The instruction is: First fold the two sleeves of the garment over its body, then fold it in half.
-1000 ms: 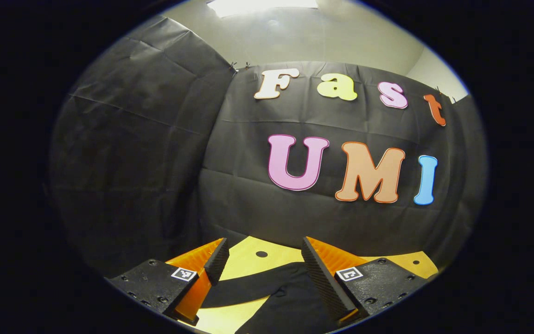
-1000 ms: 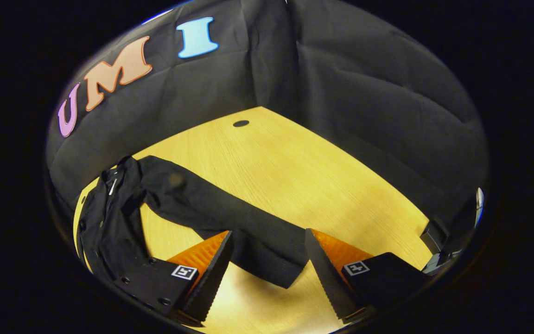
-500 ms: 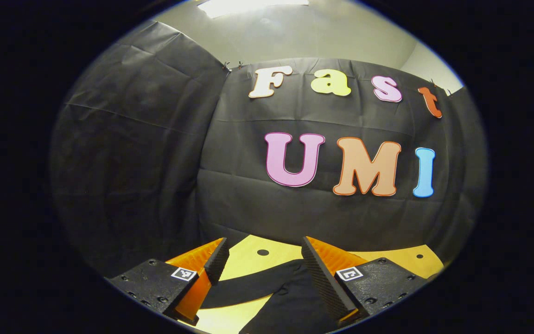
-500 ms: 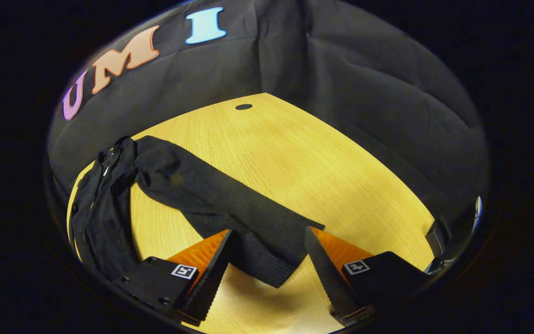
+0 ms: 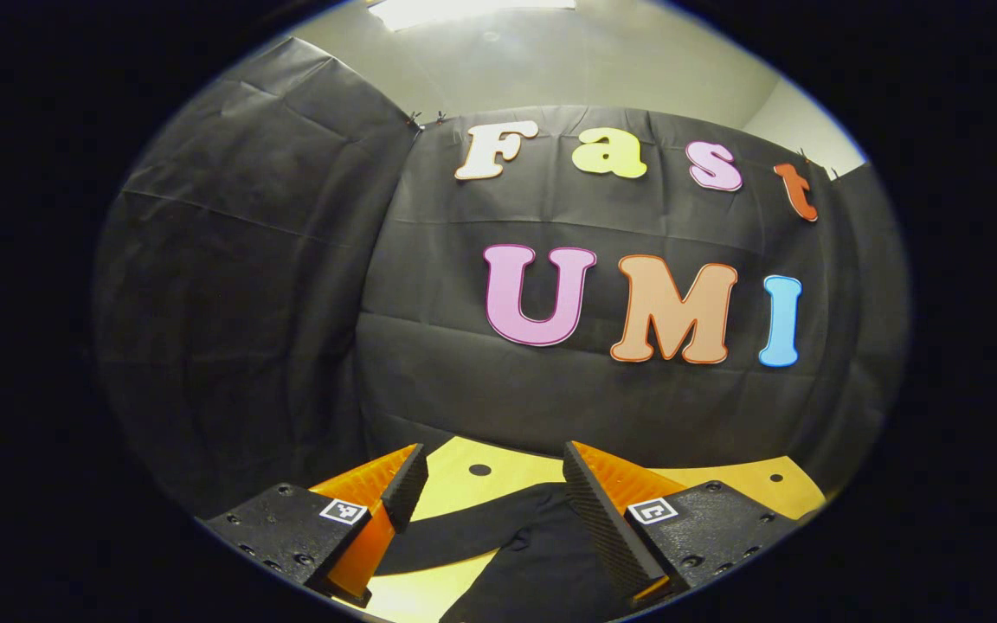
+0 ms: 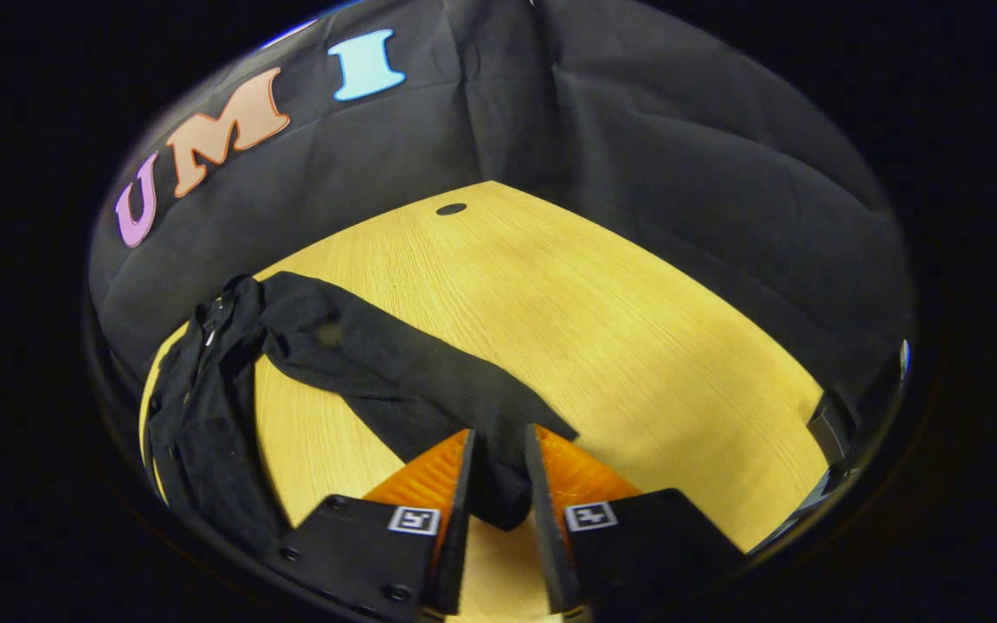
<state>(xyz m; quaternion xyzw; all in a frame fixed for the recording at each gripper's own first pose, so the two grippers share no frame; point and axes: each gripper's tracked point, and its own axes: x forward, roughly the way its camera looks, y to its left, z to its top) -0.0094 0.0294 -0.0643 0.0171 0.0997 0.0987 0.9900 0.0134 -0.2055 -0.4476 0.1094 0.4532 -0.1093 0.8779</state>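
Right gripper (image 6: 498, 450) pinches the sleeve (image 6: 395, 372) cuff on the table (image 6: 594, 320); sleeve runs up-left to the garment body (image 6: 196, 415). Left gripper (image 5: 490, 484) hangs released above dark cloth.

black garment (image 6: 395, 381), yellow wood-grain table (image 6: 602, 329)

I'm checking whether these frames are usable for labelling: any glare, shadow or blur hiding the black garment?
Left gripper view: bright ceiling light, garment dark, little detail. Right gripper view: sharp, sleeve folds readable on evenly lit table; right gripper shadows the cuff.
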